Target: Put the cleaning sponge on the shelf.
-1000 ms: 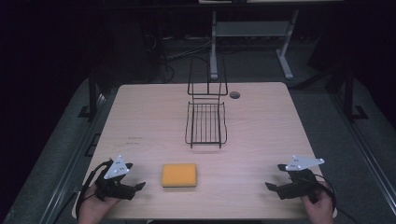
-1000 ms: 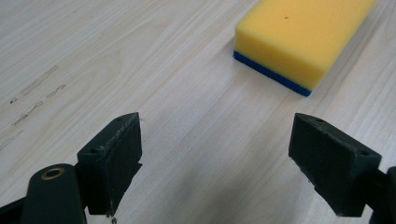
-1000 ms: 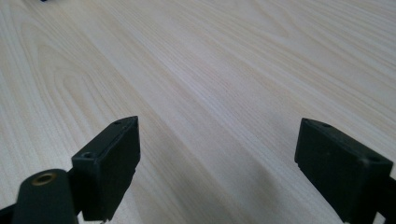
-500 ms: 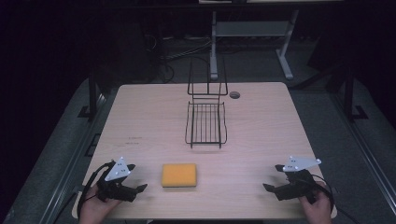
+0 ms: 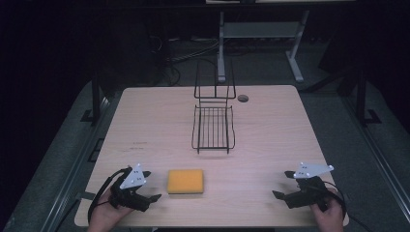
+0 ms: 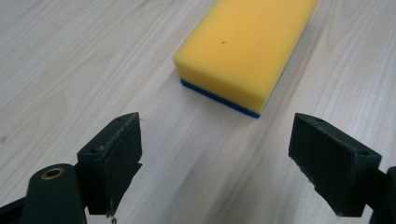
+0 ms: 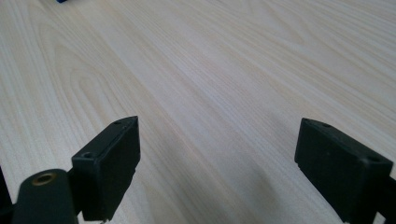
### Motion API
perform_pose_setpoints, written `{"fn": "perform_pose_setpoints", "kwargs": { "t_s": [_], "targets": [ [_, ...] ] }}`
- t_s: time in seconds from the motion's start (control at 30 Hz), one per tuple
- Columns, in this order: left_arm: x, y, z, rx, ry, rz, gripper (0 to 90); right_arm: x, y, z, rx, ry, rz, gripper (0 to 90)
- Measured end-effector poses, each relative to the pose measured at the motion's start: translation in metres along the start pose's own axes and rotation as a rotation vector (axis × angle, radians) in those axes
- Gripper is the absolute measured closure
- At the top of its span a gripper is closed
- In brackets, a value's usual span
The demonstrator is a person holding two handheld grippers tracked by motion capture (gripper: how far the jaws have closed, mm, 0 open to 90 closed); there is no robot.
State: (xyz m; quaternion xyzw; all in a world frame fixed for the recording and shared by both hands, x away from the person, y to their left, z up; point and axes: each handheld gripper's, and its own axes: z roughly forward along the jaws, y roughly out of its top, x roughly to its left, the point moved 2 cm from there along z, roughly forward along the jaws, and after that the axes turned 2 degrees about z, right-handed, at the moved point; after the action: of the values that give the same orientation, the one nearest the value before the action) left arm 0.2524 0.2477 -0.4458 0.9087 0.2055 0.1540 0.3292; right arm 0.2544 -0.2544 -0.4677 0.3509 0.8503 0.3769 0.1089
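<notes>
A yellow sponge (image 5: 185,181) with a blue underside lies flat on the wooden table (image 5: 270,130), near the front edge and left of centre. My left gripper (image 5: 151,187) rests low at the front left, open, its jaws pointing at the sponge (image 6: 243,49) a short way ahead, with bare wood between them. At the front right my right gripper (image 5: 282,184) is open too, jaws wide over bare table (image 7: 215,93), far from the sponge. A black wire rack (image 5: 213,126) stands at the table's middle, behind the sponge.
The rack has a tall wire back (image 5: 214,79) toward the far edge. A round cable hole (image 5: 242,98) sits in the table near the far edge. Beyond the table are dark floor, cables and a grey desk frame (image 5: 256,29).
Both grippers have shifted only slightly; the left has edged a little toward the sponge. The sponge and rack have not moved.
</notes>
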Motion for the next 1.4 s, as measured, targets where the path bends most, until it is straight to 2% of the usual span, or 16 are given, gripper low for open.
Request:
{"fn": "perform_pose_setpoints", "kwargs": {
  "t_s": [0.07, 0.37, 0.53, 0.67, 0.83, 0.87, 1.03, 1.23, 1.3, 1.33, 1.4],
  "targets": [
    [-0.001, 0.003, 0.0, -0.001, -0.015, 0.008, 16.8, 0.0, 0.0, 0.0, -0.006, 0.0, 0.006, 13.9],
    [-0.002, 0.018, 0.001, 0.02, -0.034, 0.064, 16.8, -0.002, -0.002, -0.003, -0.013, -0.001, 0.013, 13.9],
    [-0.002, 0.03, 0.001, 0.043, -0.03, 0.113, 16.8, -0.002, -0.002, -0.003, -0.013, -0.002, 0.021, 13.9],
    [0.0, 0.038, 0.003, 0.053, -0.049, 0.143, 16.8, -0.002, -0.002, -0.003, -0.01, 0.001, 0.015, 13.8],
    [0.001, 0.044, 0.01, 0.077, -0.077, 0.157, 16.8, -0.002, -0.002, -0.002, -0.006, 0.002, 0.009, 13.9],
    [0.001, 0.045, 0.013, 0.084, -0.101, 0.155, 16.8, -0.001, -0.002, -0.002, -0.006, 0.005, 0.01, 13.9],
    [0.003, 0.051, 0.018, 0.103, -0.11, 0.166, 16.8, 0.0, -0.002, -0.001, -0.006, 0.012, 0.01, 13.9],
    [0.002, 0.064, 0.021, 0.113, -0.126, 0.209, 16.8, 0.002, -0.001, 0.0, -0.002, 0.017, 0.0, 13.9],
    [0.003, 0.069, 0.024, 0.119, -0.14, 0.222, 16.8, 0.002, -0.001, 0.001, 0.0, 0.021, -0.003, 13.9],
    [0.004, 0.071, 0.027, 0.117, -0.165, 0.227, 16.8, 0.002, -0.001, 0.001, 0.004, 0.019, -0.004, 13.8],
    [0.007, 0.074, 0.03, 0.12, -0.17, 0.221, 16.9, 0.002, -0.001, 0.001, 0.002, 0.024, -0.003, 13.9]
  ]
}}
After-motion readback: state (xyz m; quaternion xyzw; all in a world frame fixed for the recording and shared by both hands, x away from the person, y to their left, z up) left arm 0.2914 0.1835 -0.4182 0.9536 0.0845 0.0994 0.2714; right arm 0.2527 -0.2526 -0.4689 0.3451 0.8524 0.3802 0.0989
